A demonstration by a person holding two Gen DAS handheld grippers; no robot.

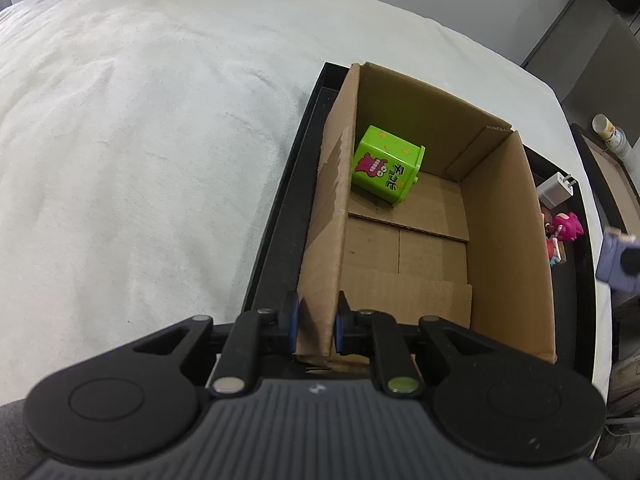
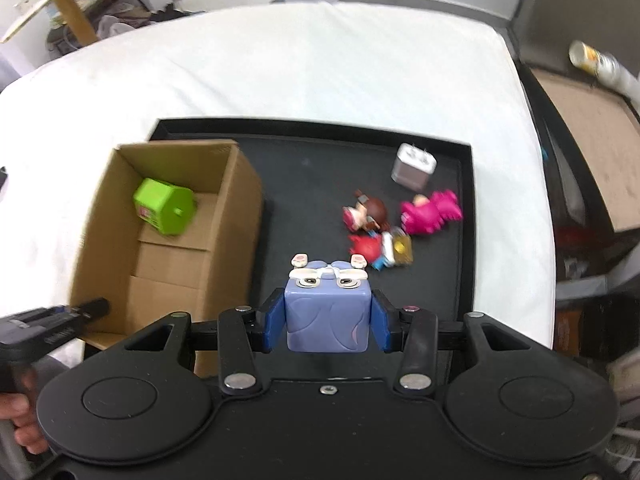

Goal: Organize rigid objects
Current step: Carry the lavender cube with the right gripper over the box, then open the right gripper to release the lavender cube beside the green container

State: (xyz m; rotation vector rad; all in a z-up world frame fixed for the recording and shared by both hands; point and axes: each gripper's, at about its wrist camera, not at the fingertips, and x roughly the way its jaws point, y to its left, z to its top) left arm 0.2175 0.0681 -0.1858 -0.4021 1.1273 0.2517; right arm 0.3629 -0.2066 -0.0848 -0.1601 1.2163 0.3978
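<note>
Contents, left to right.

White cloth-covered bench (image 2: 320, 64): carries all listed items.

Black tray (image 2: 312, 148): sits on the bench and holds everything below.

Left claw (image 1: 316, 326): clenched on the near left wall of the cardboard box (image 1: 500, 216), one blue pad on each face of the wall. In the right wrist view the same claw (image 2: 86, 308) shows at the box's near left corner, with a person's hand (image 2: 20, 412) on its handle.

Cardboard box: open-topped, upright, standing at the left end of the tray.

Green cube toy (image 1: 386, 164): inside the box, at the far left corner of its floor, tilted against the left wall; printed with a pink cartoon figure.

Right claw (image 2: 328, 320): grasping a lilac cube toy (image 2: 326, 312) with a cartoon face, pads pressed on its left and right sides; held above the tray's near middle, to the right of the box.

Cluster of small figures: a brown-haired figure (image 2: 366, 214), a red piece (image 2: 366, 246) and a magenta creature (image 2: 430, 212), close together on the tray's right half.

White plug adapter (image 2: 414, 166): far right of the tray, beyond the figures.
</note>
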